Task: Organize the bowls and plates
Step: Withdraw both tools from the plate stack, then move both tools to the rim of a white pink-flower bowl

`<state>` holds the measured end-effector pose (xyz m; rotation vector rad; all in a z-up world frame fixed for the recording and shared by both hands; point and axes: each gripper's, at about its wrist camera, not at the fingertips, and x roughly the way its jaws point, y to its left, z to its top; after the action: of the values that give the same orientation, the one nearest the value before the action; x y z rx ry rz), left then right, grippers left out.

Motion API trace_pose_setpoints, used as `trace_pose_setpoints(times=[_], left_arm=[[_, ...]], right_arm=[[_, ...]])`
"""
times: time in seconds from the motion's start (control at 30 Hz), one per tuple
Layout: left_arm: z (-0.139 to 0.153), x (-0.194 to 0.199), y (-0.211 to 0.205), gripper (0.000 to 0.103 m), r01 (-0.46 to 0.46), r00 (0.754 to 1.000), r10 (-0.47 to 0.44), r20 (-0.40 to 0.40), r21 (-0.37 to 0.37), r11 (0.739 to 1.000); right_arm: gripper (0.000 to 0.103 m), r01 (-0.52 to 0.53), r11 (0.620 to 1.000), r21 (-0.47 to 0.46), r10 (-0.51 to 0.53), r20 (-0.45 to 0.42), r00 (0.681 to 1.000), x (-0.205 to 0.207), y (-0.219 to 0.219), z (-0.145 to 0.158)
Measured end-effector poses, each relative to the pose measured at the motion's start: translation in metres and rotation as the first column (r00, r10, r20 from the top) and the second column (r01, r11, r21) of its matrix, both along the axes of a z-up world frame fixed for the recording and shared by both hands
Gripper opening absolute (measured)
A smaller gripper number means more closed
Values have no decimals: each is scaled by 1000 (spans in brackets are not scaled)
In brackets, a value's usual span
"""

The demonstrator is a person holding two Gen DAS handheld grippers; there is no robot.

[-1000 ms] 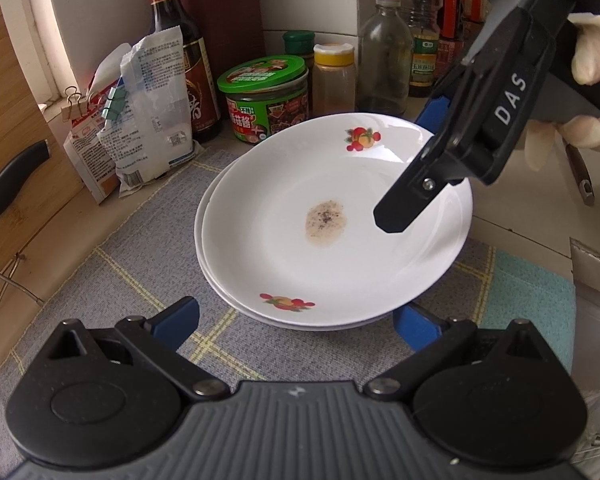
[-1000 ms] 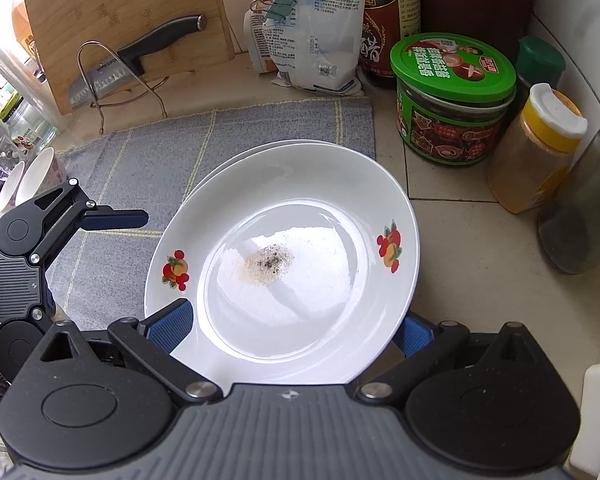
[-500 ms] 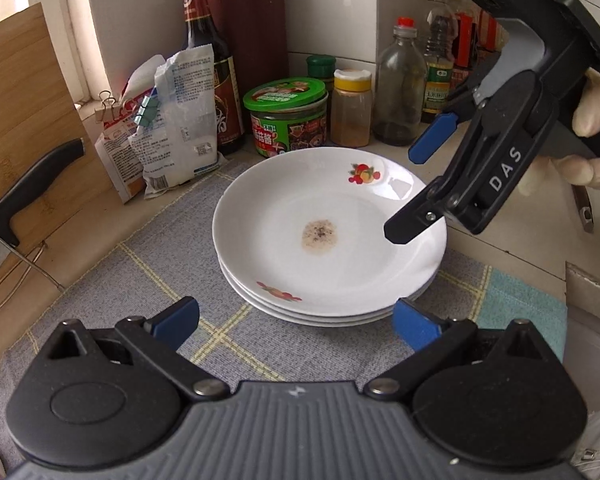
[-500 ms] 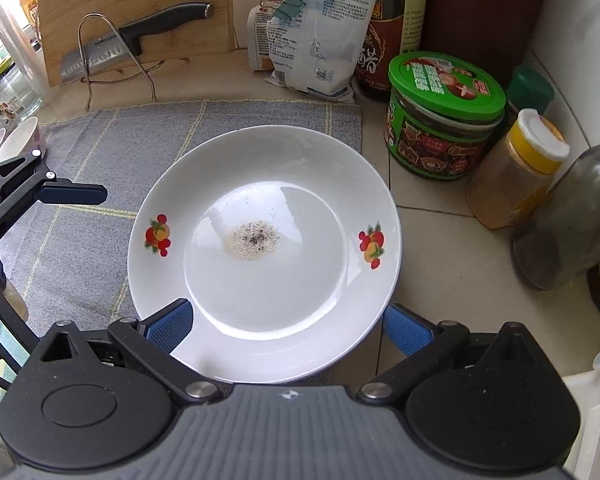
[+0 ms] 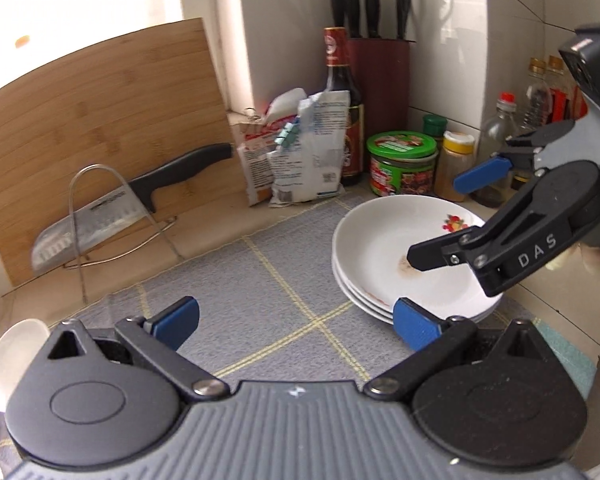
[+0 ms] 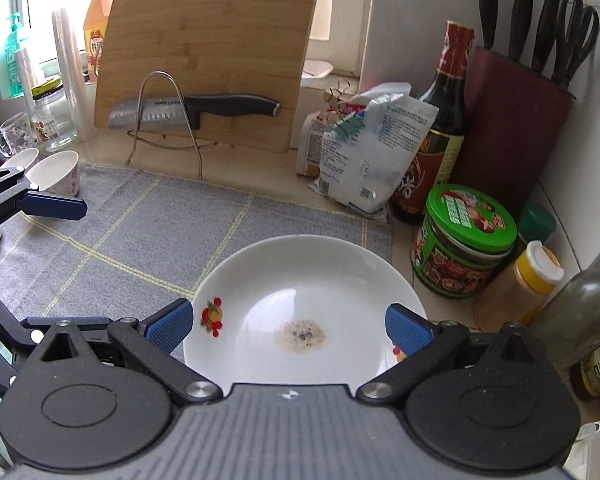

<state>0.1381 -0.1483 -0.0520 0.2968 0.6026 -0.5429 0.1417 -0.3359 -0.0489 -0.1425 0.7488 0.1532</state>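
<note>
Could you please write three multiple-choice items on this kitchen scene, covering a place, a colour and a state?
1. Where does the stack of plates rest?
A. on the grey mat
B. in a sink
C. on the cutting board

2. What colour is the lid of the round tin?
A. red
B. green
C. white

3. How are the right gripper and its fingers?
A. shut on a plate
B. shut on a knife
C. open, holding nothing

Answers: 1 A, the stack sits on the mat's corner; 2 B, the lid is bright green; 3 C, both fingers stand apart above the top plate.
</note>
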Motion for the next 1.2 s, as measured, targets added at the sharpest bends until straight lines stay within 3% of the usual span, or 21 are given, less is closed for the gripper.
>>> trace_pose_setpoints(times=[0.17,0.4,0.63,0.8,1.2], left_arm=[[4,-14,30,102,-133,991,133,-6,-26,991],[-1,-24,73,102,-198,980,197,-26,-29,980],[-1,-28,131,102,-151,987,148,-65,-46,987],[4,-27,190,102,-129,987,125,-97,-44,991],[0,4,312,102,-142,985,146,-90,44,989]], right_arm=[[103,-47,998,43,44,49,998,-1,27,-7],[103,-129,991,18,128,42,991,-9,73,-15],[103,-143,990,-17,143,19,990,-16,131,-26],[103,-180,984,-19,179,-17,984,-21,197,-38],[103,-305,952,-27,305,-26,952,-22,345,-60]])
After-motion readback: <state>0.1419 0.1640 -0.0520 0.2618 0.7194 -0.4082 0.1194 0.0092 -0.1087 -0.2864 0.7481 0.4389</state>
